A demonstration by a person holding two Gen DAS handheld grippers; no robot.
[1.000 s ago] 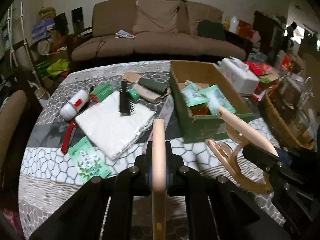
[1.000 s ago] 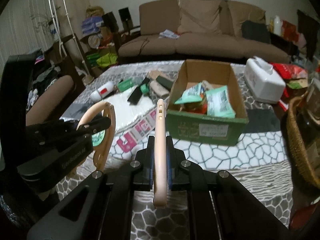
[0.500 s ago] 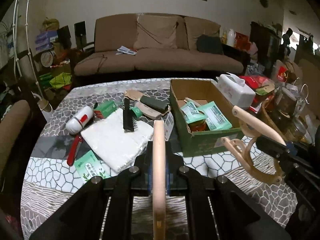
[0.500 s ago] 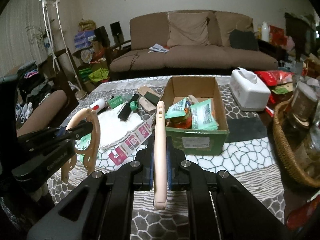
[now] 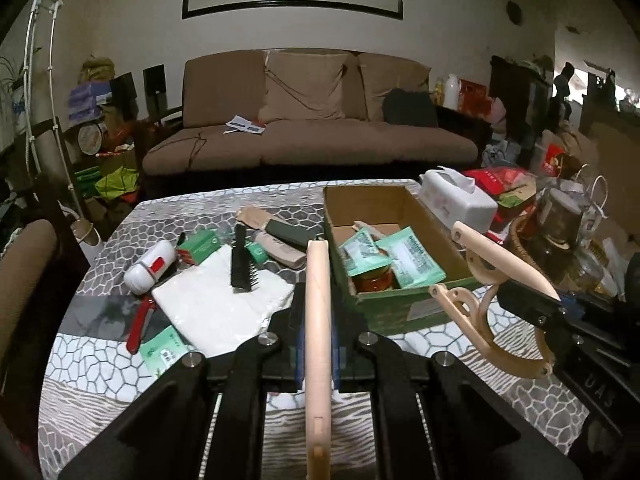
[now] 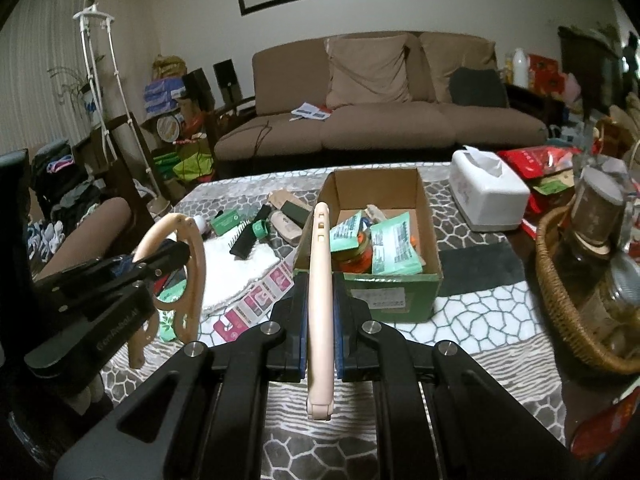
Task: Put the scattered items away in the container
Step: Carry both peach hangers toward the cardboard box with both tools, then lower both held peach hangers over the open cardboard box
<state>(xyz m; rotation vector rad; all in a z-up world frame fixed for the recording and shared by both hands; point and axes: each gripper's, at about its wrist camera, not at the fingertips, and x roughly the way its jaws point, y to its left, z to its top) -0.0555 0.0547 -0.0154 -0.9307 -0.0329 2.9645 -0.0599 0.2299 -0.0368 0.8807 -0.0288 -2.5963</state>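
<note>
Both jaws are pressed together with nothing between them. The left gripper [image 5: 318, 280] and right gripper [image 6: 321, 248] hover above the near side of the table [image 5: 100, 360]. At one o'clock from the left gripper sits the cardboard box [image 5: 400, 312], holding green packets [image 5: 412, 258] and a jar [image 5: 374, 280]. At eleven o'clock lie the white cloth [image 5: 216, 304], black comb [image 5: 241, 266], white roller [image 5: 150, 266] and red tool [image 5: 138, 326], all outside the box.
</note>
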